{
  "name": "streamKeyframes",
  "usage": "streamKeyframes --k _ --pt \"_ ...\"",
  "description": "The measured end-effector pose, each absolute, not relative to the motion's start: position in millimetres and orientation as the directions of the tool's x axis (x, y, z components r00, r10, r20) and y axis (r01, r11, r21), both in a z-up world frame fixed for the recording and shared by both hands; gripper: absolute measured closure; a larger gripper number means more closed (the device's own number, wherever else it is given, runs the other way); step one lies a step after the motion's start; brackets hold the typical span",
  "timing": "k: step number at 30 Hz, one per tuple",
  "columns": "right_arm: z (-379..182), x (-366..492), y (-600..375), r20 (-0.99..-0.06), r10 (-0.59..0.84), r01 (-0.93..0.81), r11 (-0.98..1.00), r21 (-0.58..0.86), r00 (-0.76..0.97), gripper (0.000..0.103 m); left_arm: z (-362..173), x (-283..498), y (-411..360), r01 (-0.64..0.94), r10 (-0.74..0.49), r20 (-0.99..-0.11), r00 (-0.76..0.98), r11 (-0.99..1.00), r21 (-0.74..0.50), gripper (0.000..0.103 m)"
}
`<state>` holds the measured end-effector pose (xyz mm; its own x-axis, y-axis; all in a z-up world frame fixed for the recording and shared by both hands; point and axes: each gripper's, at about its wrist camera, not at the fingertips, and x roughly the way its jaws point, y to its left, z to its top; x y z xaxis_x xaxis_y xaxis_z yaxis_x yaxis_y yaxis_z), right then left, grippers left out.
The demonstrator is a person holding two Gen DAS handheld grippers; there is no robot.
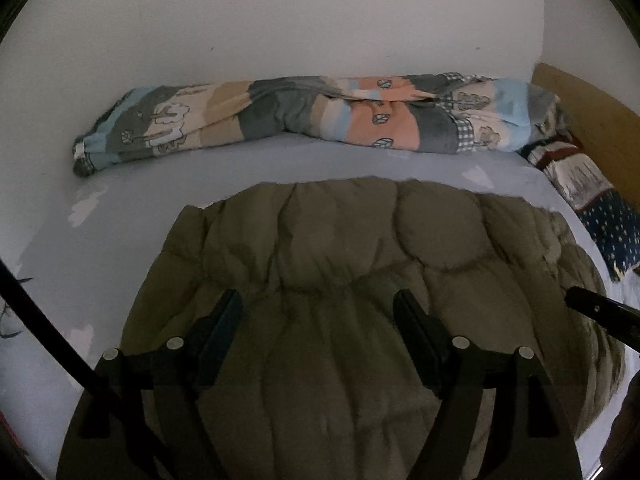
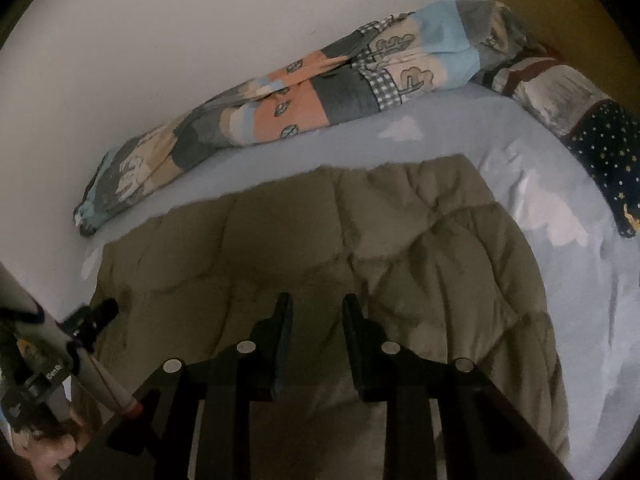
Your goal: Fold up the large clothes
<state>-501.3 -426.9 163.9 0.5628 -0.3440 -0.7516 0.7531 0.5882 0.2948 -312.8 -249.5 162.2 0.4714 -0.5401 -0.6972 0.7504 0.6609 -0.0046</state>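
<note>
Nearest each lens stand the black fingers of the grippers, and beneath them one olive-brown quilted coat (image 1: 340, 264) spreads over the pale blue bedsheet (image 1: 120, 216); its near end is cut off behind the gripper frames in both views, so the whole outline cannot be made out. A fur-like trim shows blurred along the coat's right edge in the left wrist view.

Behind the coat, against the white wall (image 1: 280, 20), lies one rolled patchwork blanket (image 1: 304, 116), its right end running in under a second bundle of striped and star-dotted bedding (image 1: 588, 196), partly cut off by the fisheye rim. One wooden headboard (image 1: 592, 120) shows only as a corner.

The left gripper (image 1: 318, 308) hangs released, jaws spread wide above the coat with nothing pinched between them. The right gripper (image 2: 316, 312) has its jaws drawn fairly narrow with a clear gap; no cloth is seen clamped there, and whether the tips touch the coat cannot be told. A hand (image 2: 56, 448) at the lower left of the right wrist view is mostly hidden.
</note>
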Motion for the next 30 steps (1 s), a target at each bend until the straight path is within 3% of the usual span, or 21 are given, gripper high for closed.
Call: streamKeyframes --k 8,12,16,26,30 --pt "151 -505 -387 -0.804 -0.356 0.770 0.611 0.185 0.476 0.072 121 -337 -241 0.758 -0.463 -0.795 0.392 0.652 -0.007 0.026" --pt "137 -505 -377 -0.813 -0.361 0.762 0.630 0.149 0.457 0.072 134 -354 -218 0.751 -0.499 -0.772 0.393 0.659 -0.043 0.026" --pt "161 -538 -352 -0.749 -0.365 0.749 0.612 0.255 0.553 0.072 150 -378 -185 0.744 -0.536 -0.742 0.403 0.664 -0.075 0.026" --pt "180 -621 -300 -0.682 -0.421 0.765 0.552 0.331 0.598 0.070 165 -430 -86 0.713 -0.583 -0.697 0.418 0.686 -0.146 0.026" --pt "183 -634 -265 -0.668 -0.408 0.738 0.590 0.328 0.623 0.068 176 -442 -76 0.709 -0.559 -0.659 0.503 0.703 -0.055 0.026"
